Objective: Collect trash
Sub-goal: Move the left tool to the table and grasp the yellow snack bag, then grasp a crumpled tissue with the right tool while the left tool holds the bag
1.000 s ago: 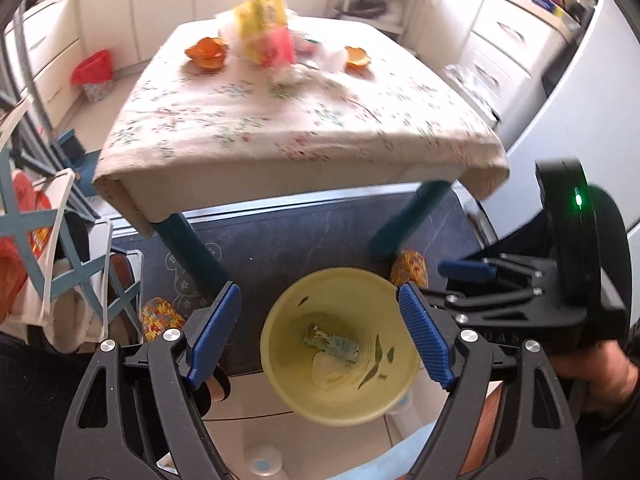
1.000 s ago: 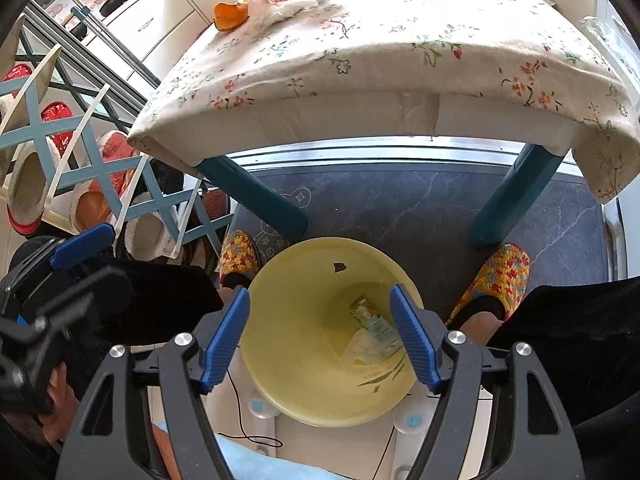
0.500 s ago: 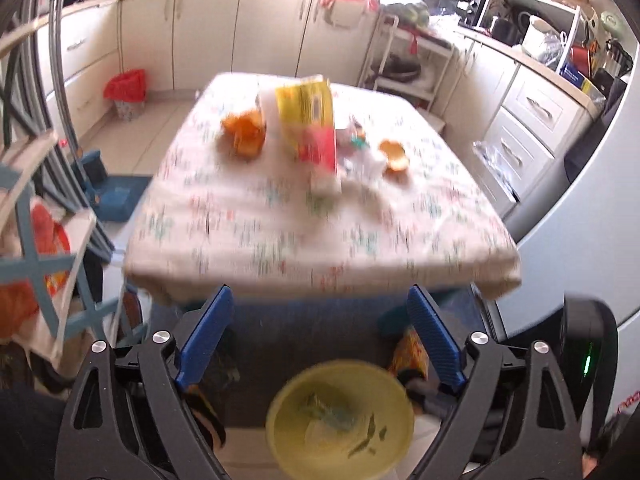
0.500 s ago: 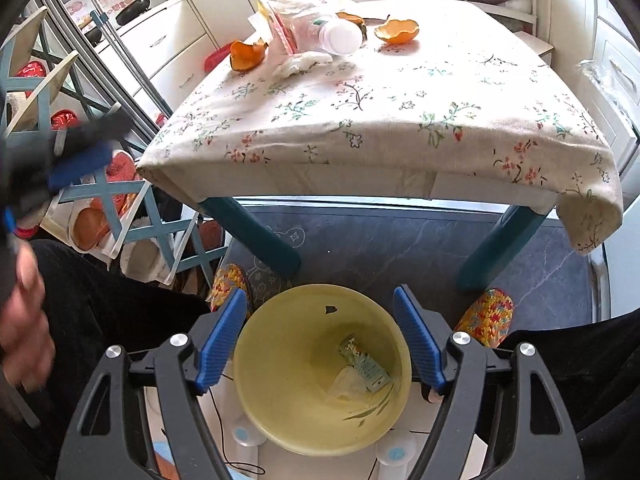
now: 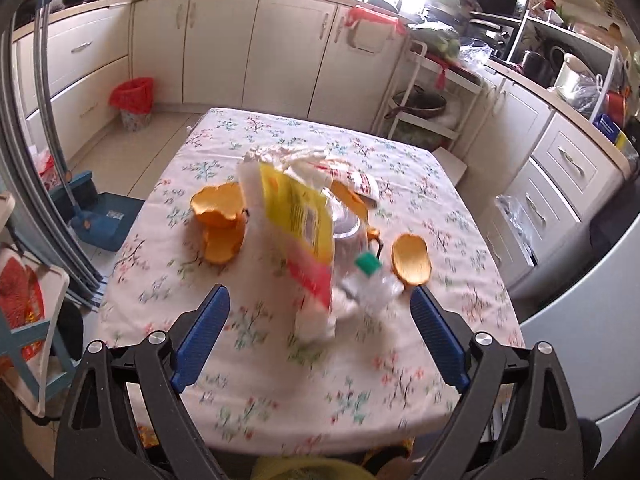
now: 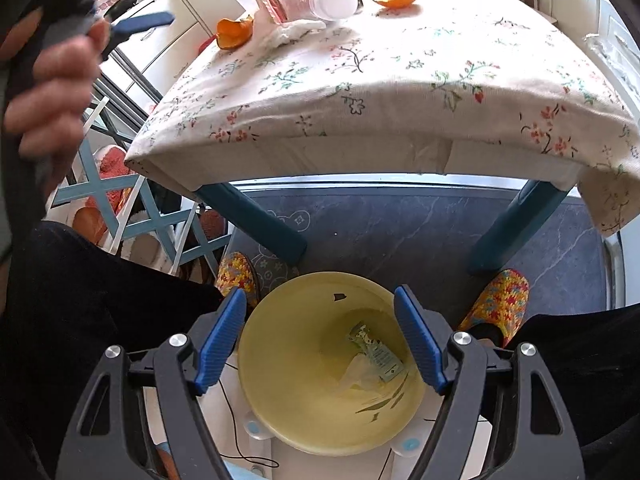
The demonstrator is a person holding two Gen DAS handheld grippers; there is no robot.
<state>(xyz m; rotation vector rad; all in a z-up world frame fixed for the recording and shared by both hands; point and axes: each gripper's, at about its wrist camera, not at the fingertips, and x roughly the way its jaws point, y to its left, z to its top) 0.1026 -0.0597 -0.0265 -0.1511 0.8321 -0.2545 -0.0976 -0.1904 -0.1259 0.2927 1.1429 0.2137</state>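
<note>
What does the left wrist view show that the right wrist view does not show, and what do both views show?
Only the left wrist view shows the red bin by the cabinets and the bottle's green cap, framed by the open, empty left gripper.

Only the right wrist view shows inside the yellow bin, with a green wrapper at its bottom, the colourful slippers and the open right gripper.

Both show the flowered tablecloth, orange peels, yellow-red bag and plastic bottle.

No text can be read; print on the yellow packet (image 5: 298, 216) is blurred.
</note>
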